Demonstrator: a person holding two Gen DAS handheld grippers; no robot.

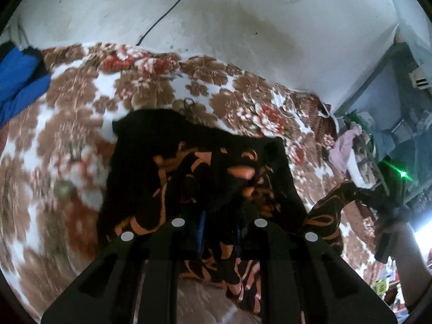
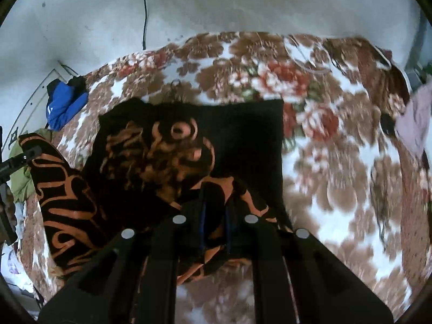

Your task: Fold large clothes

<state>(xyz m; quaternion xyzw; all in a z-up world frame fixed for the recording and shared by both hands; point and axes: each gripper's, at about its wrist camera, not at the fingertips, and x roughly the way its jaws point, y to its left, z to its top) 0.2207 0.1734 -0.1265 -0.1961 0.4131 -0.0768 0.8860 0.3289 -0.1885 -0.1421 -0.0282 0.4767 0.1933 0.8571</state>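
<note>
A large black garment with orange swirl patterns (image 1: 172, 167) lies on a floral bedspread (image 1: 81, 102); it also shows in the right wrist view (image 2: 162, 148). My left gripper (image 1: 218, 216) is shut on a fold of the garment's near edge, lifted off the bed. My right gripper (image 2: 216, 210) is shut on another part of the near edge. In the left wrist view the right gripper (image 1: 378, 199) appears at the right, cloth hanging from it. In the right wrist view the left gripper (image 2: 24, 156) shows at the far left, holding cloth.
The brown, red and white bedspread (image 2: 337, 162) covers the bed. A blue jacket (image 1: 19, 81) lies at the bed's far left corner, also seen in the right wrist view (image 2: 64, 102). A white wall (image 1: 243, 21) with a black cable (image 1: 164, 13) stands behind. Pink cloth and clutter (image 1: 348, 145) sit at right.
</note>
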